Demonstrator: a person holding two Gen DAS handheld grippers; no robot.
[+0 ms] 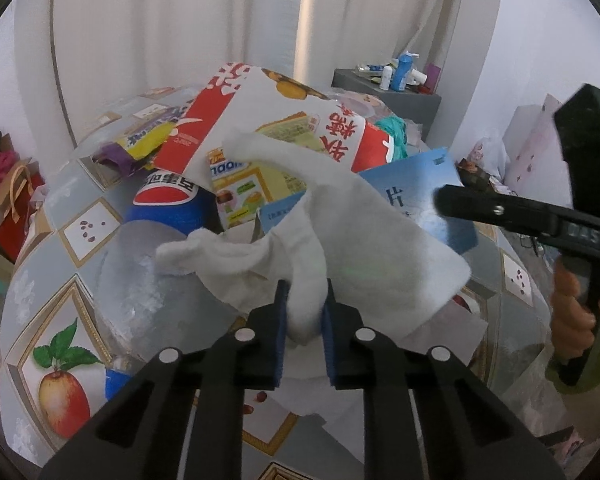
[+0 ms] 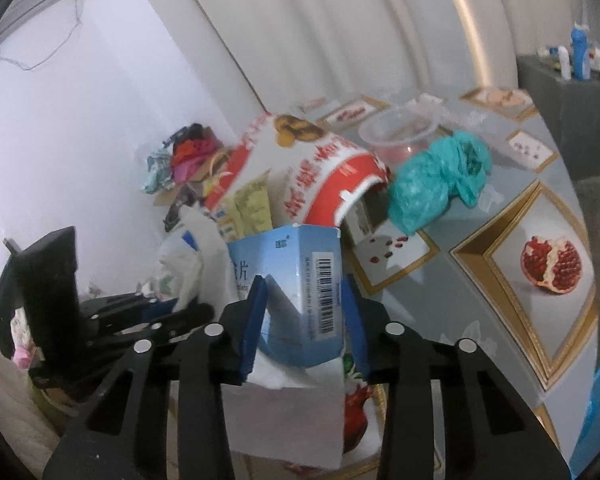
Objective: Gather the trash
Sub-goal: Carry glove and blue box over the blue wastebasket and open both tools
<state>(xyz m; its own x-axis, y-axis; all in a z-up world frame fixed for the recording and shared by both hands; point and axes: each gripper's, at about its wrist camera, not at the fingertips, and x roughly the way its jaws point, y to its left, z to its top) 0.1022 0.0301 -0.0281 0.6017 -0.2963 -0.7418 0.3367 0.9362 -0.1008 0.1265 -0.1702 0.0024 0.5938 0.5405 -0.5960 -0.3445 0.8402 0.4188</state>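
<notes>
My left gripper (image 1: 305, 312) is shut on a crumpled white tissue (image 1: 340, 232), held above the table. My right gripper (image 2: 304, 304) is shut on a light blue carton box (image 2: 296, 280) with a barcode; the same box (image 1: 416, 196) shows behind the tissue in the left wrist view. The right gripper (image 1: 500, 212) reaches in from the right there. The left gripper (image 2: 148, 320) shows at the left in the right wrist view. Behind lie a red-and-white snack box (image 1: 340, 136), a Pepsi bottle (image 1: 168, 200), a yellow carton (image 1: 244, 188) and a purple-yellow wrapper (image 1: 140, 144).
The table has a fruit-print cloth (image 2: 500, 280). A teal plastic bag (image 2: 436, 176) and a clear plastic bowl (image 2: 396, 132) lie at the back right. A white paper sheet (image 2: 284, 420) lies below the box. A grey cabinet (image 1: 400, 92) with bottles stands behind.
</notes>
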